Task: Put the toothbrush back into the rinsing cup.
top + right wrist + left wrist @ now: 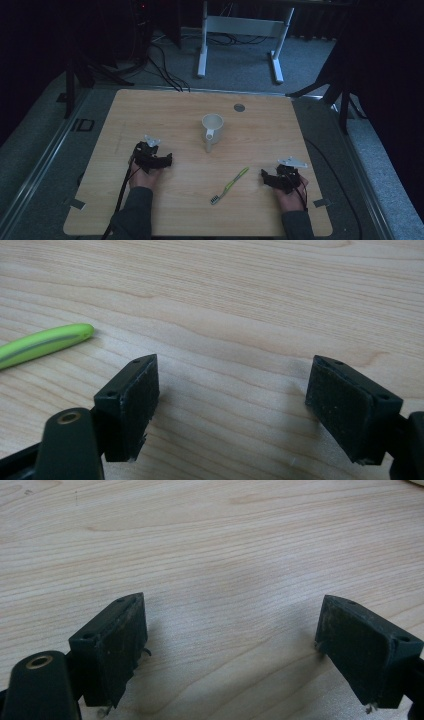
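A white mug (212, 128) stands upright near the middle of the wooden table (150, 115), its handle toward me. A green toothbrush (230, 185) lies on the table in front of it, bristle end nearest me. My left gripper (159, 159) rests low on the left side, open, with bare wood between its jaws (230, 625). My right gripper (267, 177) sits at the right, open, close to the table. In the right gripper view (232, 382) the toothbrush handle tip (45, 342) lies to the left of the jaws, apart from them.
A small grey disc (239, 107) is set in the table's far side. Beyond the table stand a white desk frame (240, 35), cables on the grey floor and dark tripod legs (340, 95) at both sides. Tape tabs mark the near corners.
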Available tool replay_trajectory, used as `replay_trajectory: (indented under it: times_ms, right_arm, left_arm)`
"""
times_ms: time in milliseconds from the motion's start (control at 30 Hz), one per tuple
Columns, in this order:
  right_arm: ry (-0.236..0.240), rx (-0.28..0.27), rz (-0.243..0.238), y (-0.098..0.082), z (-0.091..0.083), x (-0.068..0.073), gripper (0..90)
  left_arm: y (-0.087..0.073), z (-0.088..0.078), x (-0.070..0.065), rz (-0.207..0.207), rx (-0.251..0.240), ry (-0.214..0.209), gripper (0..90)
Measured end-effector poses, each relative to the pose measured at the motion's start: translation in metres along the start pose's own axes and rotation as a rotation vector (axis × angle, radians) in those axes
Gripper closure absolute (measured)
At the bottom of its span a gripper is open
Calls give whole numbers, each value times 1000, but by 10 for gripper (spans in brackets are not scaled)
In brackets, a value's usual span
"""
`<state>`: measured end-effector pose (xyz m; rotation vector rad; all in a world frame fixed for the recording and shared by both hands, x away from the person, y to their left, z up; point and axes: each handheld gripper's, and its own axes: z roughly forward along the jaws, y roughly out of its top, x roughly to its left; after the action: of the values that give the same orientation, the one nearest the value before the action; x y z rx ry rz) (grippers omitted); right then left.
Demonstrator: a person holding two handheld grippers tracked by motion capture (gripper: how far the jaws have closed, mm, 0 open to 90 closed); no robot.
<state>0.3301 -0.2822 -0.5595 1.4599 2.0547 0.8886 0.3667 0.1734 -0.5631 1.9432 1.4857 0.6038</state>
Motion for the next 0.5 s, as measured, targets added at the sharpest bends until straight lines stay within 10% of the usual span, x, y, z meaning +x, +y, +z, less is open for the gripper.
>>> replay_trajectory:
  times_ms: [500]
  right_arm:
    - [0, 0, 0, 0, 0, 0, 210]
  left_arm:
    - [5, -10, -2, 0, 39, -24, 457]
